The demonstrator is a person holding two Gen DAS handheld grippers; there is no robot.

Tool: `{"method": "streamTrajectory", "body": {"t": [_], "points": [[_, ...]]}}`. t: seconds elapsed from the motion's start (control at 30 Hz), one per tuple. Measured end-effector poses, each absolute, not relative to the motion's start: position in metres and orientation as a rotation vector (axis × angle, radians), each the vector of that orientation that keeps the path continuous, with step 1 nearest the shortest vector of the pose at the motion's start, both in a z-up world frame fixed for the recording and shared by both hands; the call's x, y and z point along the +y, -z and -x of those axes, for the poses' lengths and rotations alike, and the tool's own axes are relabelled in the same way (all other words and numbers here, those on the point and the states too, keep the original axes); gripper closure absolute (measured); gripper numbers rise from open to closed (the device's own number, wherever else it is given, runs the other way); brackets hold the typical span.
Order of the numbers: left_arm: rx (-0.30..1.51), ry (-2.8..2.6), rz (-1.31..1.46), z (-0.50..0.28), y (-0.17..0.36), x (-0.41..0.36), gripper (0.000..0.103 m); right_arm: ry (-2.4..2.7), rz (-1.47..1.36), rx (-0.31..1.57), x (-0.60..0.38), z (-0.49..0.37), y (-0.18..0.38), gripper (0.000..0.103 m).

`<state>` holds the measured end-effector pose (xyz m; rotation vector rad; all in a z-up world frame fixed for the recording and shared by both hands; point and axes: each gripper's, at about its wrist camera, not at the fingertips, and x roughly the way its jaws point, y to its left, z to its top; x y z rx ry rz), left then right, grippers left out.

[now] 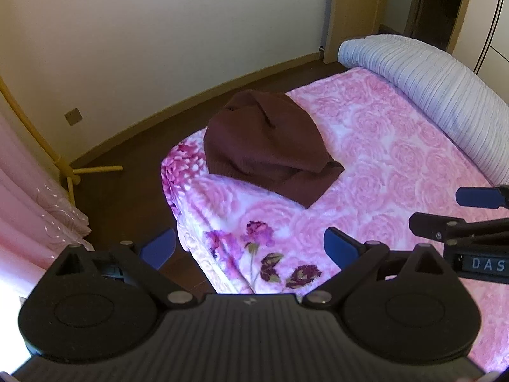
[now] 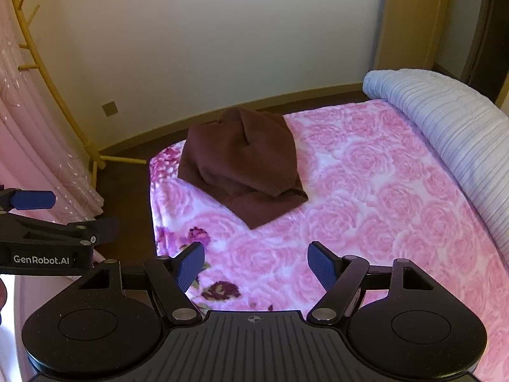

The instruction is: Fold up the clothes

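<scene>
A dark maroon knit garment [image 1: 267, 143] lies crumpled in a heap near the far left corner of the bed; it also shows in the right wrist view [image 2: 241, 165]. My left gripper [image 1: 251, 248] is open and empty, held above the bed's near corner, well short of the garment. My right gripper [image 2: 256, 267] is open and empty, above the bedspread in front of the garment. The right gripper shows at the right edge of the left wrist view [image 1: 470, 210], and the left gripper at the left edge of the right wrist view [image 2: 57, 213].
The bed has a pink rose-pattern bedspread [image 1: 397, 165]. A rolled white ribbed quilt [image 1: 429, 86] lies along its far right side. A yellow rack [image 2: 63, 105] and pink curtain [image 2: 25, 127] stand at left over dark floor. A wall and wooden door [image 2: 410, 16] are behind.
</scene>
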<state>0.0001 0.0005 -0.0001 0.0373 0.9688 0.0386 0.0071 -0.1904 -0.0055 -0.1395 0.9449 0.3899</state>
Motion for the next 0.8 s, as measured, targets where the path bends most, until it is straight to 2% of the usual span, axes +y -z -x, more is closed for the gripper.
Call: {"method": "streamTrajectory", "body": {"t": [0.47,0.8], "points": [[0.986,-0.023,0.011,-0.006,0.003,0.032,0.004,-0.403,0.128,0.956,-0.174,-0.022,0.018,0.028],[0.996,-0.024,0.014,-0.009,0.008,0.026,0.004,-0.398,0.132,0.965,-0.179,-0.027,0.019,0.028]]}}
